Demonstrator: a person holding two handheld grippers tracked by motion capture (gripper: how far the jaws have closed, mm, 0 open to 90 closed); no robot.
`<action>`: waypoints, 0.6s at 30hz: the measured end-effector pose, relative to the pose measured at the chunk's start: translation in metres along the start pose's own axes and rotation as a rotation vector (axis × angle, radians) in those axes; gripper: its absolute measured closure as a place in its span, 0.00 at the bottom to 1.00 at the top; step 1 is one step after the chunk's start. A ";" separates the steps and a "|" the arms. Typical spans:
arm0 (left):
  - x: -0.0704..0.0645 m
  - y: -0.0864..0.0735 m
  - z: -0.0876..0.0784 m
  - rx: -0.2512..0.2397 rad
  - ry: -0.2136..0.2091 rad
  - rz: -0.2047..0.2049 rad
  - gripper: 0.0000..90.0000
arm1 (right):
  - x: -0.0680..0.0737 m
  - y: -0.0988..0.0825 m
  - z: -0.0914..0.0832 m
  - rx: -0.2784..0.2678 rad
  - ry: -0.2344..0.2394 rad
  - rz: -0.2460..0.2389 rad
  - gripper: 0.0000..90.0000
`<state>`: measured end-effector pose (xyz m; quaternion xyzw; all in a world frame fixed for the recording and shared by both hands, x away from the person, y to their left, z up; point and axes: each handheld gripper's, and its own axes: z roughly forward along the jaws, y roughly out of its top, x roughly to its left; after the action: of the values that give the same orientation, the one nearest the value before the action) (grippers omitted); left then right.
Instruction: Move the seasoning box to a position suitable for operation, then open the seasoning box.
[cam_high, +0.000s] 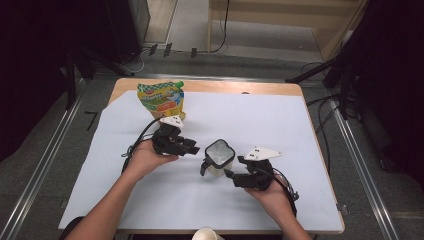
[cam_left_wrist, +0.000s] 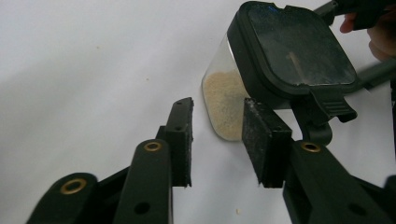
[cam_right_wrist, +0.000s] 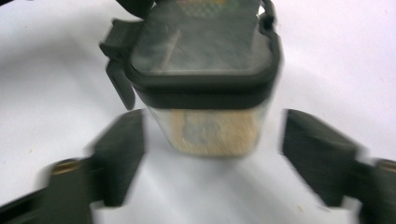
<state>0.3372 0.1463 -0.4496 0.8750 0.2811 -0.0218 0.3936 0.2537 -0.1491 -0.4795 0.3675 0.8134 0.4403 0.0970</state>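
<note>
Container (cam_high: 219, 158) of clear rigid plastic, square in section with rounded corners, was found standing upright near the middle of the white-covered surface (cam_high: 280, 125), between the two claws. A black lid (cam_left_wrist: 299, 44) with a hinged latch (cam_left_wrist: 327, 109) was fitted on it, and a pale granular filling lay in the lower part only. It was judged light, stiff and smooth-walled, so liable to slip or tip; the flat side walls below the lid were judged the best place for a hold.

The left claw (cam_high: 191, 148) was held level from the left, jaws apart with nothing between them, just short of the container. The right claw (cam_right_wrist: 212, 156) was pointed at it from the near right, jaws spread to either side of the walls, pads not touching. A printed pouch (cam_high: 162, 100) stood well behind.
</note>
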 end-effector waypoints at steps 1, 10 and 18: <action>0.000 0.001 0.001 0.007 -0.006 0.007 0.74 | 0.000 0.000 0.000 0.000 0.000 0.000 0.44; -0.002 0.002 0.009 0.038 -0.041 0.003 0.92 | -0.004 -0.001 -0.007 -0.001 -0.016 -0.006 0.63; -0.004 0.003 0.018 0.057 -0.019 0.027 0.97 | -0.011 0.001 -0.005 0.011 0.020 0.023 0.92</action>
<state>0.3393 0.1301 -0.4589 0.8894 0.2645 -0.0329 0.3714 0.2592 -0.1593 -0.4779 0.3730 0.8125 0.4405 0.0816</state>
